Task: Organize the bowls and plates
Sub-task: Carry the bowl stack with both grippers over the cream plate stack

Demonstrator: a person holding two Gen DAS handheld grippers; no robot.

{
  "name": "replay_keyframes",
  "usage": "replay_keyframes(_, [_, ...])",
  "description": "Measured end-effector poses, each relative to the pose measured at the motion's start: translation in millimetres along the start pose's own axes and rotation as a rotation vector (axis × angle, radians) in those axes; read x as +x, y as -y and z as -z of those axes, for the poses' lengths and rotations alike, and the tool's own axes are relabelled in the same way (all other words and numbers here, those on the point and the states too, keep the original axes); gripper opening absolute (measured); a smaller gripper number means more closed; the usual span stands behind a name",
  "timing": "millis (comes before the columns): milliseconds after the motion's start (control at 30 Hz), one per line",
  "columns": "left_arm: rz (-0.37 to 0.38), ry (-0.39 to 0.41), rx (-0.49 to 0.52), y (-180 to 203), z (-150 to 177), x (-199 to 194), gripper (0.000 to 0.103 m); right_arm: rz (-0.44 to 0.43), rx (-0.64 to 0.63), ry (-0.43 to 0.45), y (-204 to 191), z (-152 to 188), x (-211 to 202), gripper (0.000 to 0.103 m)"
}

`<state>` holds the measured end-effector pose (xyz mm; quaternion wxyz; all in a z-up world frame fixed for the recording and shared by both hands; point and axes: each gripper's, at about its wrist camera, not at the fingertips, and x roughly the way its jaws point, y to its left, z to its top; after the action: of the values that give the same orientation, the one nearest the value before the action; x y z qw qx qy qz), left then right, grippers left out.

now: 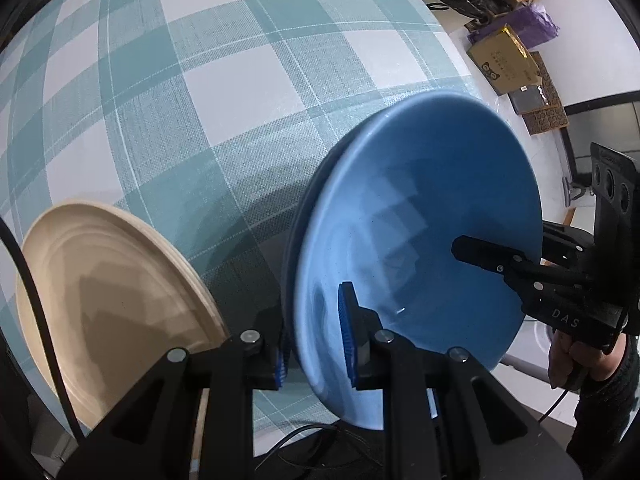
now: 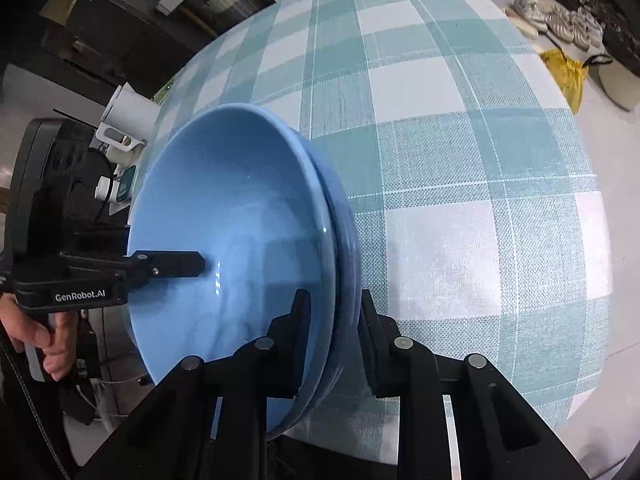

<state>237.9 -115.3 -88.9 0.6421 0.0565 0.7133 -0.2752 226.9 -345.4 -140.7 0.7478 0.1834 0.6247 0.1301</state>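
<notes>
**Two blue bowls nested, a gripper on each side of the rim**

The blue bowl (image 1: 416, 240) sits nested inside a second blue bowl (image 2: 346, 240) on the checked tablecloth (image 1: 180, 100), near the table's near edge. Only a thin sliver of the lower bowl's rim shows past the upper one.

In the left wrist view, the left gripper (image 1: 316, 336) straddles the stacked rims at 6 o'clock of the bowls, one blue-padded finger inside the upper bowl and the other outside; its jaws stand narrow and the pads look pressed onto the rims. In the right wrist view, the right gripper (image 2: 334, 332) straddles the rims likewise, at 5 o'clock of the bowls. A small gap shows beside the outer finger, so whether it pinches cannot be told.

Each view catches the other gripper reaching in over the opposite rim, with a hand (image 2: 44, 340) on its handle.

Only the left wrist view shows the beige plate (image 1: 112, 304), lying at 9 o'clock of the bowls, well apart. Only the right wrist view shows a yellow bag (image 2: 566, 72) on the floor beyond the table, at 2 o'clock.
</notes>
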Motion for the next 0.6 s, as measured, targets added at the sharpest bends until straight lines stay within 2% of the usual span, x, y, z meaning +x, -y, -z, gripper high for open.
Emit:
replay_keyframes(133, [0.009, -0.01, -0.026, -1, -1, 0, 0.019, -0.009, 0.01, -0.045, -3, -2, -1, 0.023])
replay_keyframes(300, [-0.004, 0.002, -0.033, -8, 4, -5, 0.02, -0.019, 0.011, -0.048, -7, -4, -1, 0.023])
replay_keyframes(500, [-0.028, -0.014, -0.014, 4, 0, 9, 0.02, 0.053, -0.05, -0.05, -16, -6, 7, 0.023])
replay_keyframes(600, [-0.052, -0.019, -0.007, 4, 1, 14, 0.02, 0.153, -0.165, -0.038, -32, -6, 15, 0.023])
